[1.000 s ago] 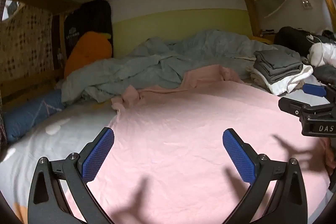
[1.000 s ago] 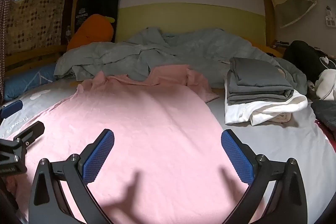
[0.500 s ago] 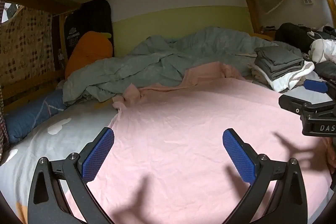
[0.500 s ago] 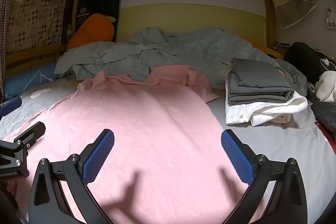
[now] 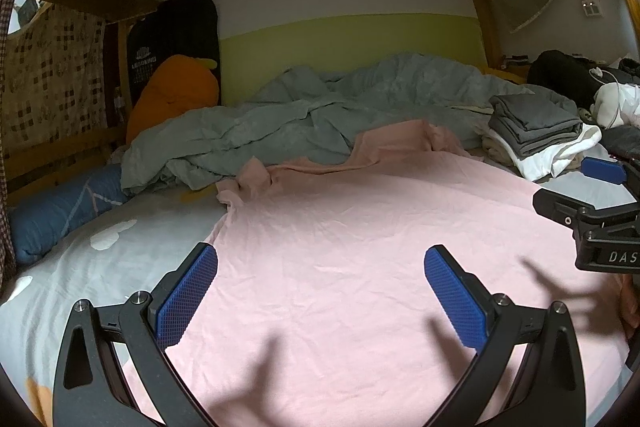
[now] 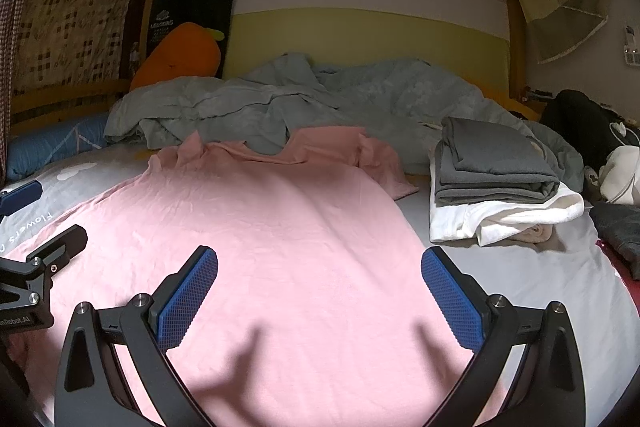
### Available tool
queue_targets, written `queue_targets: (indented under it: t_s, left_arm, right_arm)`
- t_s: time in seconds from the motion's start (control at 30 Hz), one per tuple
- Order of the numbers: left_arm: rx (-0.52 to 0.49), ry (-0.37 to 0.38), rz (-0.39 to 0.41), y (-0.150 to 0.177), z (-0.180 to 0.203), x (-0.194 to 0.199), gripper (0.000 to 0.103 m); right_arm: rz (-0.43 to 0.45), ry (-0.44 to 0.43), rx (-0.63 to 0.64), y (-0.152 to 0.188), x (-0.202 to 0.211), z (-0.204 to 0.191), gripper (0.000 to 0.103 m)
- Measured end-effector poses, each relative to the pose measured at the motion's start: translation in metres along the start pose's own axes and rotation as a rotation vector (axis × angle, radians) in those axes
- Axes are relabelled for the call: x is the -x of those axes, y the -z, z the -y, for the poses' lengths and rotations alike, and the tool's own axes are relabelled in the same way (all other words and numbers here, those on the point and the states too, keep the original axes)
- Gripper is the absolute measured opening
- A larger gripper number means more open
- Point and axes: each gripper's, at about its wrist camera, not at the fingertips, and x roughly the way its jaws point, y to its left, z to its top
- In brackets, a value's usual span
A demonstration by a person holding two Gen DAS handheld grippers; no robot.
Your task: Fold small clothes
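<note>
done: stack (image 6: pixel 496 187) lying folded | left: pink shirt (image 5: pixel 360 247) lying flat, unfolded | left hand-held gripper (image 5: pixel 320 301) and right hand-held gripper (image 6: pixel 320 301) hovering spread, gripping nothing

My left gripper (image 5: pixel 320 301) tips upward and swings a little to the left over this last second. Through its camera the pile of folded clothes (image 5: pixel 536 135) slides toward the right edge and shrinks slightly, more of the blue pillow (image 5: pixel 60 211) and the pale bedsheet (image 5: pixel 100 259) opens up on the left, and the grey duvet (image 5: pixel 320 115) sits a touch higher. My right gripper (image 6: pixel 318 299) barely shifts: its camera shows my left gripper's frame (image 6: pixel 36 267) sliding slightly farther in from the left edge, with a bit more of it showing over the pink garment (image 6: pixel 280 247).
</note>
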Motion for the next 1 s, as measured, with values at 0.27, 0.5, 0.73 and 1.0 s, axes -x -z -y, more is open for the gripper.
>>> queue_targets:
  t_s: [0.27, 0.5, 0.73, 1.0]
  left_arm:
    - [-0.013, -0.001, -0.002, 0.0, 0.0011, 0.0001, 0.103]
    - [-0.014, 0.003, -0.001, 0.0001, 0.002, 0.0014, 0.103]
    - [-0.015, 0.004, -0.001, -0.0002, 0.0017, 0.0027, 0.103]
    - [-0.001, 0.003, -0.001, -0.0041, 0.0033, 0.0019, 0.103]
  right_arm:
    - [-0.013, -0.007, -0.004, -0.0004, -0.0012, 0.0016, 0.102]
    - [-0.014, -0.006, -0.014, 0.0001, -0.0014, 0.0013, 0.102]
    - [-0.011, 0.0, -0.009, 0.0003, -0.0018, 0.001, 0.102]
    - [-0.012, 0.0, -0.009, 0.0005, -0.0019, 0.0004, 0.102]
